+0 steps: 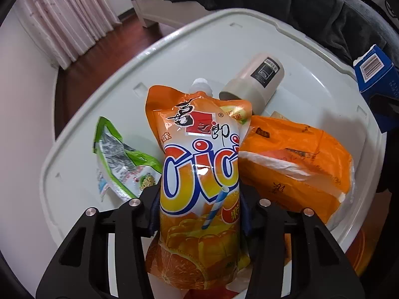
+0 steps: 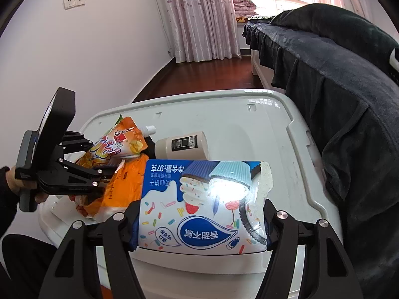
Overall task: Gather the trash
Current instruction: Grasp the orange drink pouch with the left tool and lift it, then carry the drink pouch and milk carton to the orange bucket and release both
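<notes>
My left gripper (image 1: 199, 214) is shut on an orange juice pouch (image 1: 199, 174) with a white spout, held above the white plastic lid (image 1: 311, 57). The pouch also shows in the right wrist view (image 2: 119, 144), with the left gripper (image 2: 99, 164) on it. My right gripper (image 2: 202, 226) is shut on a blue and white biscuit box (image 2: 202, 204), whose corner shows in the left wrist view (image 1: 374, 69). On the lid lie a beige cylindrical bottle (image 1: 254, 79), an orange tissue pack (image 1: 299, 157) and a green snack wrapper (image 1: 119, 159).
The white lid (image 2: 249, 114) tops a storage bin. A bed with a dark blanket (image 2: 336, 74) stands close on the right. Dark wooden floor (image 2: 212, 74) and pink curtains (image 2: 202, 17) lie beyond, with a white wall (image 2: 87, 57) on the left.
</notes>
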Motion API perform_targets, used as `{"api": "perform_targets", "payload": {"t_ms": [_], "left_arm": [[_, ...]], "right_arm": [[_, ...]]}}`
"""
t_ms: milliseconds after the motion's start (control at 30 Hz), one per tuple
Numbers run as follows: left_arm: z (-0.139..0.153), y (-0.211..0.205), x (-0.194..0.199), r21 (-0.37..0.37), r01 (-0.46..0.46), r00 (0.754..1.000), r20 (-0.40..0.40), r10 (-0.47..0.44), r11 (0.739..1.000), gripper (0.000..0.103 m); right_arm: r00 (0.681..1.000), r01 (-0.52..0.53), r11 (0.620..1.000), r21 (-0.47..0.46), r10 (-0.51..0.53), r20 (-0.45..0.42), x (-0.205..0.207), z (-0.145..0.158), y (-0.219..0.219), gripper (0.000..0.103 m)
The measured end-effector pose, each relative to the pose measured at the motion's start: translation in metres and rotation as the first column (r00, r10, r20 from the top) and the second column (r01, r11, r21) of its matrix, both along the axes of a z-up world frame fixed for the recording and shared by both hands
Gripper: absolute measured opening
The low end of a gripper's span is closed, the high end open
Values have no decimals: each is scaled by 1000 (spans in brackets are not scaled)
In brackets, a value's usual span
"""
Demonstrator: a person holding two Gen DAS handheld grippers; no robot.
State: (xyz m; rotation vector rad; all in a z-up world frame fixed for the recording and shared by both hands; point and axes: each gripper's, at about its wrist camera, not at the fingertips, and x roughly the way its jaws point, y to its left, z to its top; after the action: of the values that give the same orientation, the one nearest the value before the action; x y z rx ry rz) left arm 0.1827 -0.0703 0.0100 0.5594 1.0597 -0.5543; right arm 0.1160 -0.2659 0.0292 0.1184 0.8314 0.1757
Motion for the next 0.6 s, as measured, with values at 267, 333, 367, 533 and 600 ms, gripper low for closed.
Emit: {"api": "perform_targets", "payload": {"t_ms": [267,333,367,533,600], "left_arm": [[62,10,-31,-145,-84,988,118,101,986,44],[83,14,-45,-201,-133,977,139,163,970,44],[92,16,-55,-228,-154,970,148,191,961,44],[115,19,-110,-308,-246,933,181,310,919,44],[113,17,-133,-318,-265,922,194,336,910,44]], "right_arm": [[1000,1,1000,7,-1,29,-7,5,-4,66],[999,4,1000,10,-5,36,-9,7,-5,66],[999,5,1000,8,-6,41,-11,8,-5,66],[998,-12,1000,0,12,58,-26,10,-3,66],[997,-19,1000,-5,20,70,-35,14,-2,66]]}}
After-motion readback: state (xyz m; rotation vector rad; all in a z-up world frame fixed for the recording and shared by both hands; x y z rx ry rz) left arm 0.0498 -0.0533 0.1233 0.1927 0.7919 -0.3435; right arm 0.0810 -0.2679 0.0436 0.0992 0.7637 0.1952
